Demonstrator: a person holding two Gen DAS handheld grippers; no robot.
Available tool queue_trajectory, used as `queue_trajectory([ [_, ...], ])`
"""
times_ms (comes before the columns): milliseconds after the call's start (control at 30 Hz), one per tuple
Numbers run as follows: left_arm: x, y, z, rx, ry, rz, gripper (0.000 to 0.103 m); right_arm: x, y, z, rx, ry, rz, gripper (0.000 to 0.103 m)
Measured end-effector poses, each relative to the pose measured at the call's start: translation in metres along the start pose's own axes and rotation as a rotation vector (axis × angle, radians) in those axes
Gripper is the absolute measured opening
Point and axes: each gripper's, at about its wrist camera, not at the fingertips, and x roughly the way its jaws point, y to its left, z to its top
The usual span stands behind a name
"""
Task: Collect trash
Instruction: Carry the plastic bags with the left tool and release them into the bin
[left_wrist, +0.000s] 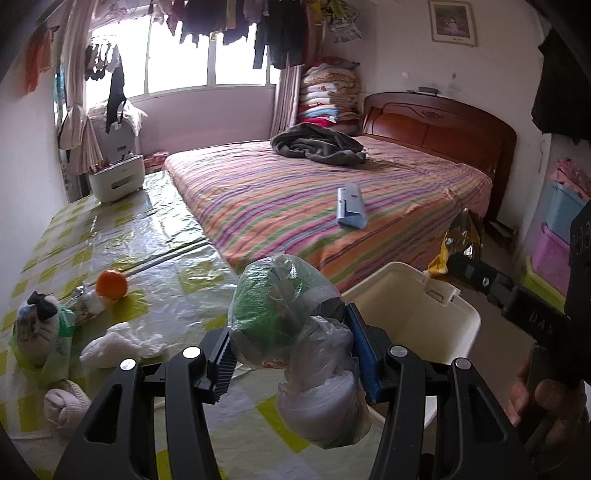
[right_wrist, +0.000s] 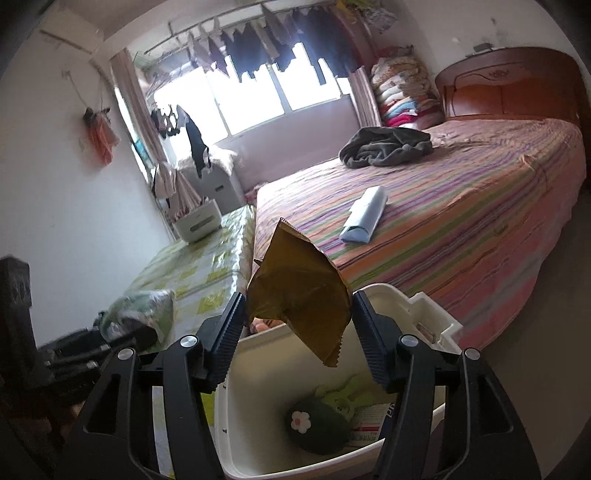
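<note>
My left gripper (left_wrist: 291, 354) is shut on a tied clear and green plastic bag of trash (left_wrist: 295, 332), held above the table edge beside the white bin (left_wrist: 436, 321). My right gripper (right_wrist: 299, 339) stands open over the white bin (right_wrist: 424, 314); a golden snack wrapper (right_wrist: 299, 295) hangs between its fingers without a visible squeeze. In the bin lie a dark round thing with a flower (right_wrist: 314, 424) and paper. More trash lies on the table: a tied bag (left_wrist: 37, 332), crumpled tissue (left_wrist: 110, 343), a small wrapper (left_wrist: 86, 302).
An orange (left_wrist: 111, 284) sits on the yellow-checked table (left_wrist: 147, 229). A white box (left_wrist: 116, 177) stands at its far end. The striped bed (left_wrist: 314, 199) with a blue packet (left_wrist: 351, 206) lies behind. Coloured storage boxes (left_wrist: 554, 236) stand at right.
</note>
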Motion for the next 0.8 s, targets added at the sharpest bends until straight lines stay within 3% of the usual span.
queue_trajectory([
  [100,0.004,-0.008,0.000,0.014,0.005,-0.007,0.052,0.002,0.000,-0.001,-0.005,0.017,0.003,0.060],
  [200,0.007,-0.012,0.001,0.022,0.009,-0.012,0.052,0.004,0.019,-0.007,-0.180,0.004,-0.152,0.061],
  [300,0.007,-0.013,0.002,0.022,0.007,-0.013,0.052,-0.004,0.021,-0.007,-0.179,-0.018,-0.093,0.061],
  [367,0.007,-0.014,0.002,0.022,0.007,-0.013,0.052,-0.001,0.020,-0.008,-0.177,-0.004,-0.115,0.061],
  [467,0.008,-0.013,0.002,0.027,0.013,-0.016,0.052,-0.002,0.007,-0.005,-0.079,0.003,-0.038,0.061],
  [533,0.009,-0.015,0.002,0.027,0.016,-0.016,0.052,-0.001,0.015,-0.006,-0.190,-0.014,-0.158,0.061],
  [567,0.010,-0.016,0.002,0.028,0.018,-0.017,0.052,-0.003,0.018,-0.006,-0.219,-0.026,-0.159,0.061],
  [633,0.012,-0.016,0.003,0.030,0.023,-0.019,0.052,-0.005,0.008,-0.004,-0.116,-0.009,-0.047,0.064],
  [733,0.014,-0.019,0.003,0.034,0.025,-0.019,0.052,0.001,0.007,-0.006,-0.139,0.011,-0.116,0.066],
  [800,0.015,-0.020,0.002,0.037,0.030,-0.023,0.052,-0.003,0.000,-0.003,-0.064,0.006,-0.033,0.072],
])
